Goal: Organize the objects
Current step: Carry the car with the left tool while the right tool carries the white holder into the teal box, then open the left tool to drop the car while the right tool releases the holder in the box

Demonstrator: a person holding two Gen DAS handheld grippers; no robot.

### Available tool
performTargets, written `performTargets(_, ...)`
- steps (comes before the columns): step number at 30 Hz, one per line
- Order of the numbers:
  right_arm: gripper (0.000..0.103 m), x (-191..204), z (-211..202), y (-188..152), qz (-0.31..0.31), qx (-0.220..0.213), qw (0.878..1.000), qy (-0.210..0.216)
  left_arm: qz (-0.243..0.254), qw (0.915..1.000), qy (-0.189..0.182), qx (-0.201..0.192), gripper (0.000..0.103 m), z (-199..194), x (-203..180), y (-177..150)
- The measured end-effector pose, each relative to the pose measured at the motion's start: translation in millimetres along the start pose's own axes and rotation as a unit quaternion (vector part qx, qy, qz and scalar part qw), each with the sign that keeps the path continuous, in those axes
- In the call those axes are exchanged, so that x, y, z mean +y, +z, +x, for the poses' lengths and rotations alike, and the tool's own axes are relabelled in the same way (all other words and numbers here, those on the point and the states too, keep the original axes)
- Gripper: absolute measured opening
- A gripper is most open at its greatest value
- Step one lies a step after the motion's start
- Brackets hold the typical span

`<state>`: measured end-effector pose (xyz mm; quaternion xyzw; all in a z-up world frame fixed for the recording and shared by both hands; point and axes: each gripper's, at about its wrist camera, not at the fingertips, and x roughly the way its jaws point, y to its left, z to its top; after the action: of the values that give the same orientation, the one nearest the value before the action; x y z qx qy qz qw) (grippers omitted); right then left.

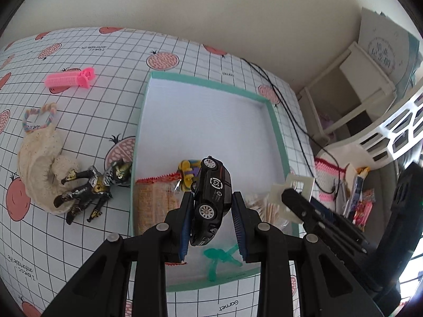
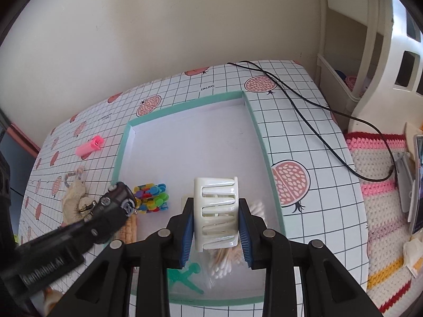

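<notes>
Fingers [image 2: 188,227] hide the white hair claw's [image 2: 215,211] sides, cotton swabs [image 2: 224,260] beneath

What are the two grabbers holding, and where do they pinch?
Left gripper pinches the black toy car by its roof and underside. Right gripper pinches the white hair claw clip by its two ends.

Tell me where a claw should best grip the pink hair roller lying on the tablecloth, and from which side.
Grip the pink hair roller across its ribbed barrel, near the middle, coming straight down from above. It lies flat on the tablecloth with free cloth on both long sides, so the fingers can probably straddle its narrow width. The flared end looks a poorer hold.
</notes>
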<state>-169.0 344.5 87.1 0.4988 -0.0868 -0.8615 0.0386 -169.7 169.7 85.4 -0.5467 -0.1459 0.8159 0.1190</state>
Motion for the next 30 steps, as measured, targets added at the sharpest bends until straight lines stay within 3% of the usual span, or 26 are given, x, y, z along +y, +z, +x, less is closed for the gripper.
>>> performTargets(10, 0.033, 11, 22, 1, -0.010, 0.021, 1.000, -0.009, 0.027, 0.9984, 0.046, 0.017, 0.030, 23, -4, -9)
performTargets(19, 0.033, 15, 21, 0, -0.018, 0.024, 0.999, -0.014, 0.019, 0.9988, 0.042, 0.015, 0.030, 18, 0, -5)
performTargets(30, 0.034, 23, 6, 2, -0.029, 0.012, 0.999, -0.017, 0.008, 0.9988, 0.045, -0.017, 0.030, -8, 6, 5)
